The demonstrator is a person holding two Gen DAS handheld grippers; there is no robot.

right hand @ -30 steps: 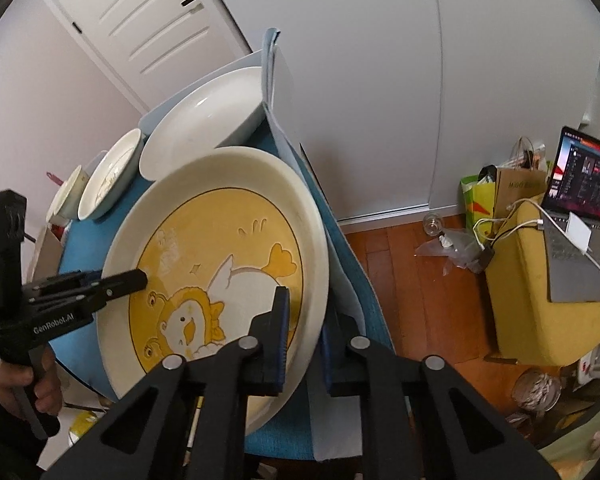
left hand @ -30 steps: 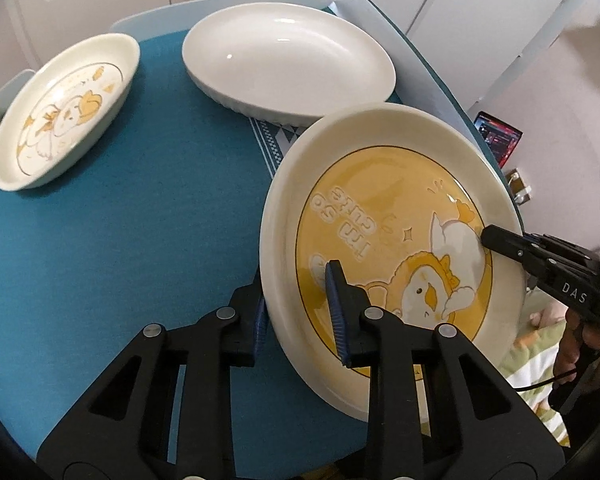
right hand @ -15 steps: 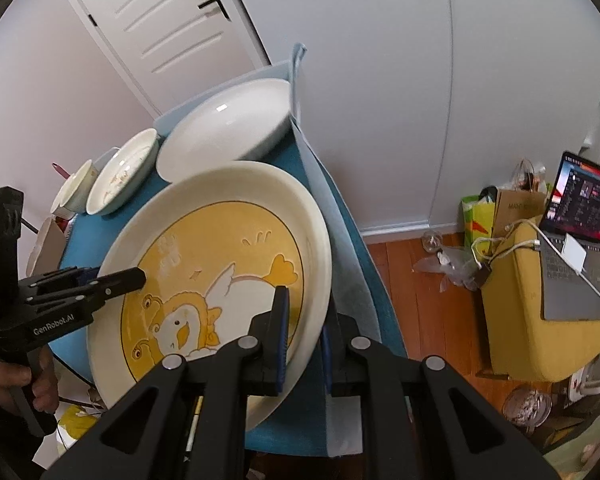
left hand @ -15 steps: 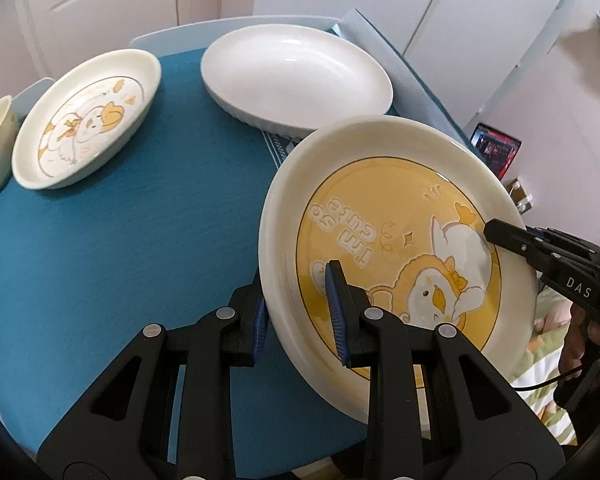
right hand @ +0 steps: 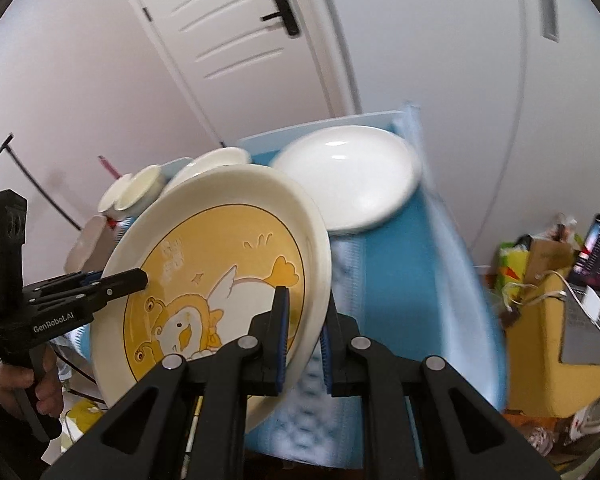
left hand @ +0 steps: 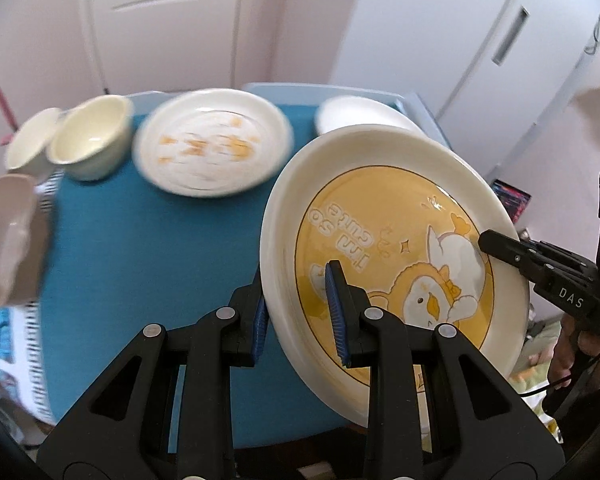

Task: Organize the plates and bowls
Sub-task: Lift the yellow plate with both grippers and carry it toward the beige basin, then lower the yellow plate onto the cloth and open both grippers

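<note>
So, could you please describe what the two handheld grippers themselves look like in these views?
Both are matte black plastic tools. The left gripper and right gripper each have two triangular cut-out fingers with silver rivets and ribbed blue pads. One body reads "GenRobot.AI" in white, the other "DAS". A thin black cable hangs below the "DAS" one. A hand wraps the left handle.

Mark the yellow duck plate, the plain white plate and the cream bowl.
yellow duck plate (left hand: 380, 248), left wrist view, yellow centre.
plain white plate (right hand: 348, 176), right wrist view, inner well.
cream bowl (left hand: 90, 142), left wrist view, inside wall.
</note>
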